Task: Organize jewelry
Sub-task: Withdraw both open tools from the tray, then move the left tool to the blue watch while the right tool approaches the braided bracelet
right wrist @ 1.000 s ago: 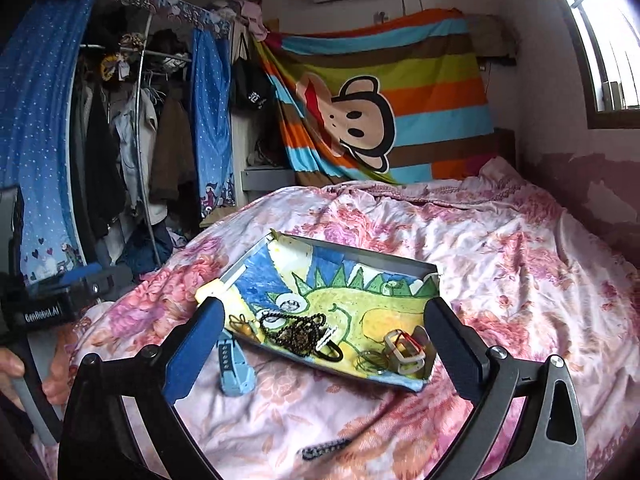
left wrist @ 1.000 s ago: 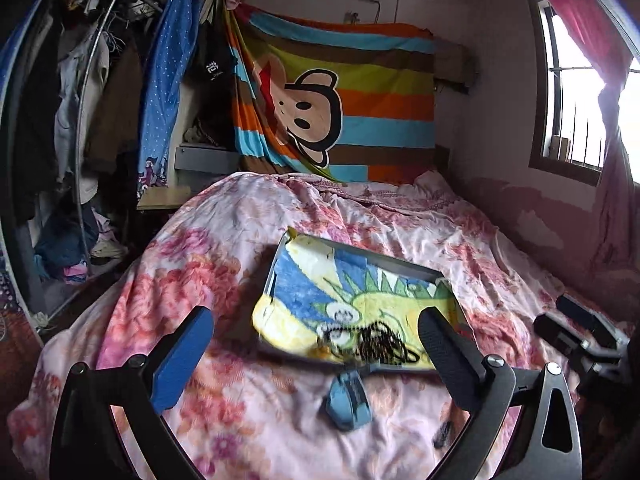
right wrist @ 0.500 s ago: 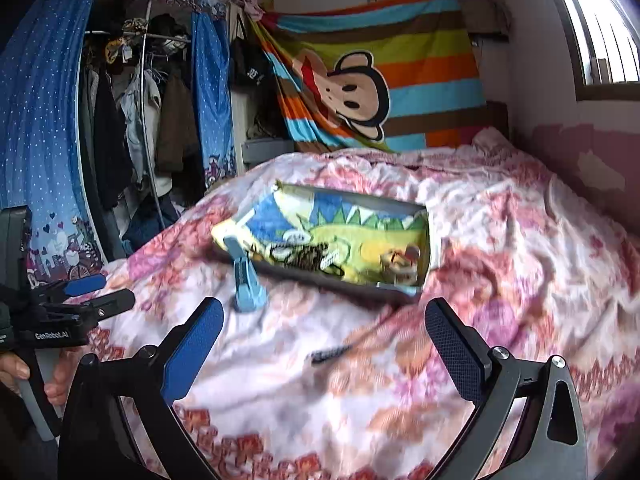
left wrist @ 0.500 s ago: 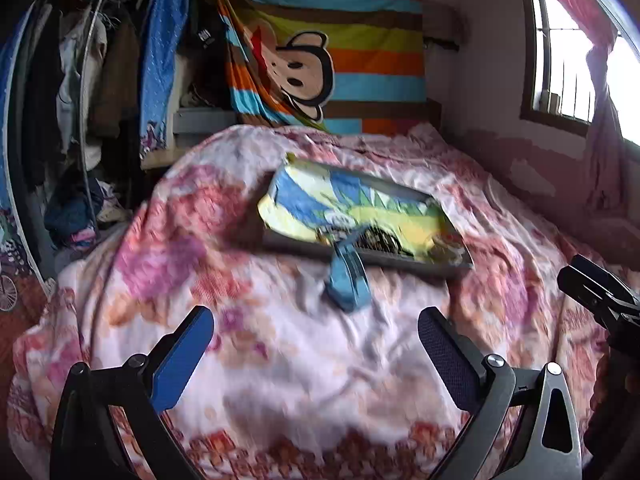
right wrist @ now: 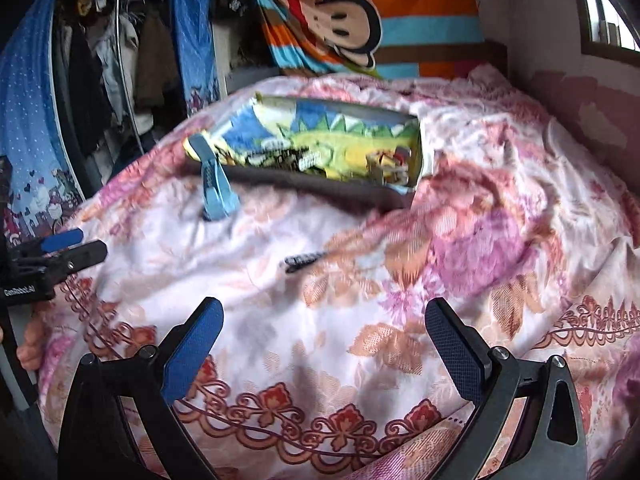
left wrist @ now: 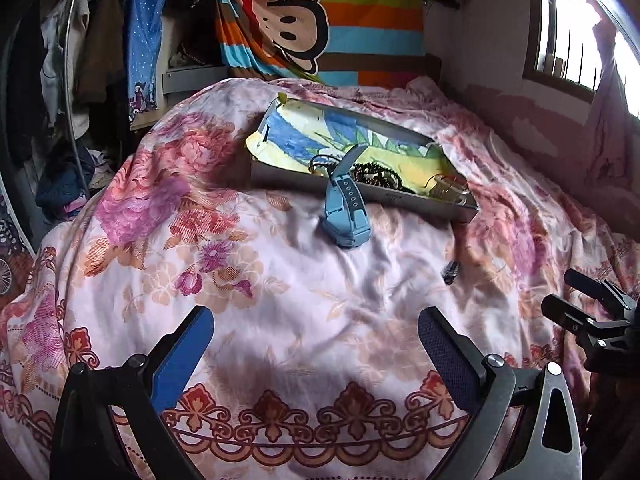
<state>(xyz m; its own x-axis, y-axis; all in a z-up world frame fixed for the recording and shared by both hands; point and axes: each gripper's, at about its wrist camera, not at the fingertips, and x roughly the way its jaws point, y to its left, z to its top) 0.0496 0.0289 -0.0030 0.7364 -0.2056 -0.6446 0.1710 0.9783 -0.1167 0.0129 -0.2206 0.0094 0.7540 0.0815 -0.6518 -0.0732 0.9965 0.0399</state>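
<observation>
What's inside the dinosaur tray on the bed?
Inside the tray lie a dark beaded chain and some bangles. The blue watch leans over its edge, hiding whatever lies behind it.

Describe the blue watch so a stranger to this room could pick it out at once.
Start at the floral bedspread and find the shallow tray with the cartoon dinosaur lining lying on it. The light blue watch lies on the spread against the tray's near wall, one strap propped up over the rim. It is the only plain blue piece; the other loose item nearby is a small dark clip.
</observation>
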